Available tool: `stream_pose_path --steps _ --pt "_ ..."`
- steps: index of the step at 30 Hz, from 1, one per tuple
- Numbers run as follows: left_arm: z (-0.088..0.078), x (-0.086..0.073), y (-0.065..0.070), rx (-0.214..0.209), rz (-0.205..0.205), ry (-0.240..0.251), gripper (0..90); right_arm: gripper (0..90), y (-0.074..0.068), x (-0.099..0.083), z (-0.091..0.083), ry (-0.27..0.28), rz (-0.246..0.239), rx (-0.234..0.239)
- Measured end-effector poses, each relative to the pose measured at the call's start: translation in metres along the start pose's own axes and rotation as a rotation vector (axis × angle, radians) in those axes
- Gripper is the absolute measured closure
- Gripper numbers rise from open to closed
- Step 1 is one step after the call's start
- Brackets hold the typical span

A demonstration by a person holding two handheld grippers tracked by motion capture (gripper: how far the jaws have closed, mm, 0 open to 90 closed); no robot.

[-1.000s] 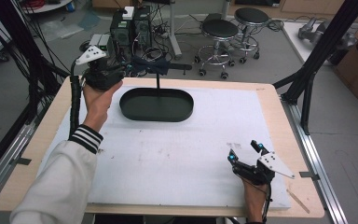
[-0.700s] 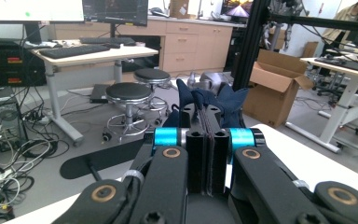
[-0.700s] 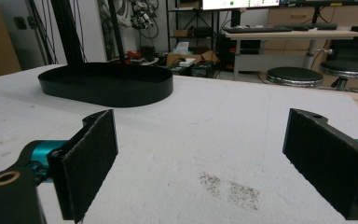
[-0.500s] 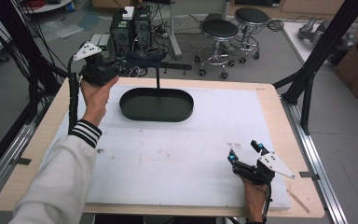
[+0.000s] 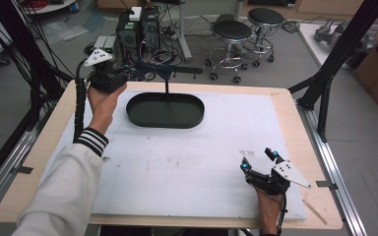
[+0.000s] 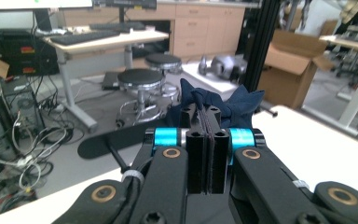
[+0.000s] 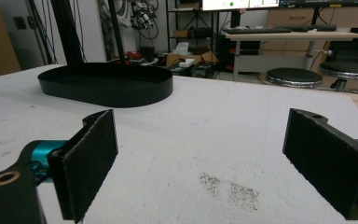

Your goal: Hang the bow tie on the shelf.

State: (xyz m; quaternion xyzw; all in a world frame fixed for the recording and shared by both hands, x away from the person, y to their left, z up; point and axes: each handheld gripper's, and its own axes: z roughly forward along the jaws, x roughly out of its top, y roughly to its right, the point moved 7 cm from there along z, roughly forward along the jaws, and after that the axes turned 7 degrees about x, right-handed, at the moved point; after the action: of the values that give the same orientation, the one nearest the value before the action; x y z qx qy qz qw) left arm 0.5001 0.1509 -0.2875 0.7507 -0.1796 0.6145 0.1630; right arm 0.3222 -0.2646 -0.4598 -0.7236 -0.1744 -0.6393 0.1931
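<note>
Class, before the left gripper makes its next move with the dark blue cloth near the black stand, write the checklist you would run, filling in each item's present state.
1. Left gripper clamped on dark blue cloth: ok.
2. Cloth lifted off the table: ok.
3. Cloth draped on the stand's crossbar: cannot tell.
4. Black oval tray standing flat: ok.
5. Right gripper open, resting away from the tray: ok.

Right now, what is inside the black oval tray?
The black oval tray looks empty on the high view: only its dark floor and a thin upright rod rising from it. In the right gripper view its near wall hides the floor.
</note>
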Motion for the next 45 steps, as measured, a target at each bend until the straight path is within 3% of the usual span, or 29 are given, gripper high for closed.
stream_pose_path --steps 3,15,20,36,45 --pt "-0.002 0.0 -0.003 0.009 -0.017 0.018 88.9 9.2 0.0 0.0 0.0 0.001 0.002 0.001" --pt "-0.001 -0.024 -0.016 0.057 -0.032 -0.036 88.9 9.2 0.0 0.0 0.0 0.002 -0.005 0.001" --pt "0.002 -0.033 -0.019 0.084 -0.015 -0.058 88.8 9.2 0.0 0.0 0.0 0.0 -0.003 -0.001" --pt "0.015 -0.045 -0.01 0.112 0.018 -0.101 88.8 9.2 0.0 0.0 0.0 0.003 0.006 0.004" --pt "0.03 -0.06 -0.006 0.102 0.017 -0.135 88.8 9.2 0.0 0.0 0.0 0.003 0.007 0.005"
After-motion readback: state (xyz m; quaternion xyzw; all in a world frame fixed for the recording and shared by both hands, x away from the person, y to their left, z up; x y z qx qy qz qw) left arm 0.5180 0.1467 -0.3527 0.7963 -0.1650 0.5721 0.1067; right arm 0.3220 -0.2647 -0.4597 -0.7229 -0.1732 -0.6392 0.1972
